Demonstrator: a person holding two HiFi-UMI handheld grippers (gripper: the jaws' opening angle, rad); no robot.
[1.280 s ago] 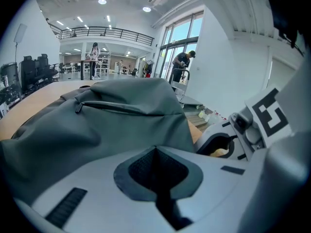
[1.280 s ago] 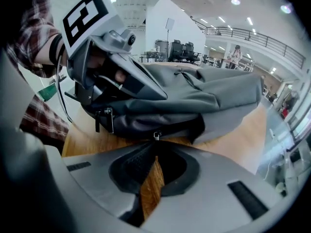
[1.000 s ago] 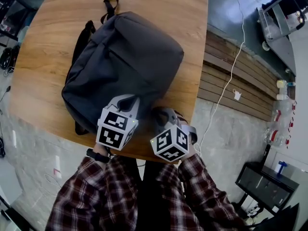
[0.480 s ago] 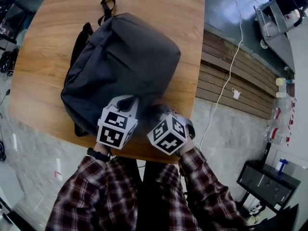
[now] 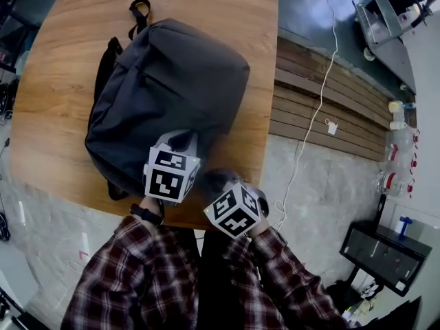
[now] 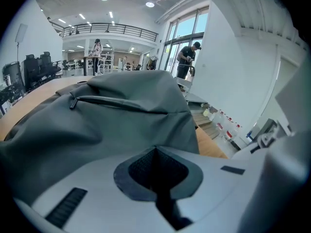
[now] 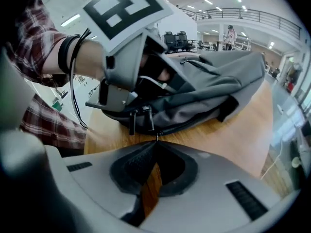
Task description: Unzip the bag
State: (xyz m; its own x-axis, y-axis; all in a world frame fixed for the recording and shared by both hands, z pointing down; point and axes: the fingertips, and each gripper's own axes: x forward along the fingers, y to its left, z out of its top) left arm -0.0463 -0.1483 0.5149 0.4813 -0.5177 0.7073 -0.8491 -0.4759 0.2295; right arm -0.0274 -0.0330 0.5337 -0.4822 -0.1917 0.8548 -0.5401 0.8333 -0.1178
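1. Presently, the right gripper [image 7: 156,144] is being held with its jaws closed together. A thin zipper pull [image 7: 156,137] is being pinched at their tips, right at the near edge of the bag [image 7: 209,89].
2. The left gripper [image 6: 155,149] is likewise being held with its jaws closed. Grey fabric at the bag's near end is being clamped between them, as far as the left gripper view shows.
3. Both grippers are being held at the bag's near end. The left one is being rested on top of the bag, and the right one is being held just off the bag's near right corner, beside the left.
4. The bag is being supported flat by a wooden table [image 5: 51,143]. Its top handle [image 5: 139,9] is being shown at the bag's far end, and a dark shoulder strap [image 5: 103,60] is being shown along its left side.
5. A closed pocket zipper [image 6: 116,103] is being shown running across the bag's upper face, beyond the left gripper.
6. Plaid sleeves [image 5: 137,280] are being worn on the arms at the near side of the bag, and a dark wristband [image 5: 146,214] is being worn on the left wrist.
7. To the right of the bag, past the table's edge, a white cable [image 5: 317,103] is being shown trailing over wooden planks [image 5: 344,115] and onto grey floor.
8. Far beyond the bag, in the left gripper view, office chairs [image 6: 34,69] and two standing persons [image 6: 187,59] are being shown in a bright hall.
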